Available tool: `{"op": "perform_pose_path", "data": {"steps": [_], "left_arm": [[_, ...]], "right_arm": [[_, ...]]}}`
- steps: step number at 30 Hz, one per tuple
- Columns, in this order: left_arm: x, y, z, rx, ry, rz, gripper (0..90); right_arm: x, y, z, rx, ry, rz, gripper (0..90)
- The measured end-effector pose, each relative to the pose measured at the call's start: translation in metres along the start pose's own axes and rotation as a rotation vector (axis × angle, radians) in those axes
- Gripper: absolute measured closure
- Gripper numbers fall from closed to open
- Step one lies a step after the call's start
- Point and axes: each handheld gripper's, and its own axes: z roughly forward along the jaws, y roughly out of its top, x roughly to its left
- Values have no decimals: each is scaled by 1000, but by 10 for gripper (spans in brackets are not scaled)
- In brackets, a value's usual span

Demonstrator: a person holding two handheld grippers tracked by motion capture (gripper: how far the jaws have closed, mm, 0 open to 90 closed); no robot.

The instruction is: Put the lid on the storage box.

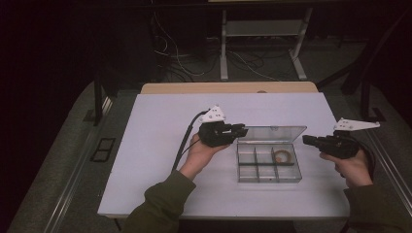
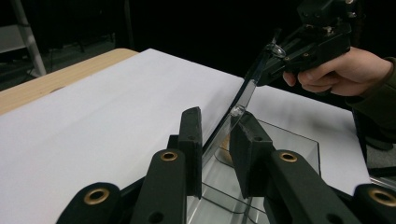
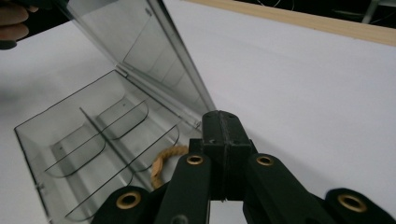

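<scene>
The box [image 1: 268,162] sits on the table [image 1: 155,160] right of centre in the high view, a clear case split into six compartments. A coil of rope [image 1: 282,156] lies in the upper right compartment; the other five look empty. The lid [image 1: 272,133] stands raised behind the tray, hinged along the far edge and leaning back.

The left claw [image 1: 238,131] is at the lid's left end, centre of the frame. In the left gripper view its jaws stand apart with the lid edge [image 2: 233,116] running up between them; the right pad appears to touch the plastic, the left pad stands clear. Judged state: open around the lid, steadying it rather than clamping it. This placement keeps the lid from dropping onto the tray.

The right claw [image 1: 311,140] is at the right of the frame, just beside the lid's right end. In the right gripper view its jaws [image 3: 223,135] are pressed together with nothing between them: closed and empty. It points toward the box corner near the rope [image 3: 163,164], probably waiting to nudge the lid or reach into the tray.

Beyond the white sheet, a wooden strip [image 1: 228,88] marks the far table edge. Cables [image 1: 180,58] and a frame leg [image 1: 224,46] lie in the dark upper area.
</scene>
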Motion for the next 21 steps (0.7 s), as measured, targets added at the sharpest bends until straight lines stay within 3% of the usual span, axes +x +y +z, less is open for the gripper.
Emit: {"op": "perform_pose_path", "data": {"steps": [11,18,21], "left_arm": [[-11,-5,-3,20,-21,9,702],[-17,-8,-5,27,-19,20,675],[-17,-10,-5,32,-24,6,651]], "right_arm": [[14,-5,-6,-30,76,-17,891],[19,-3,-5,-36,98,-32,891],[20,-3,-4,-36,106,-36,890]]}}
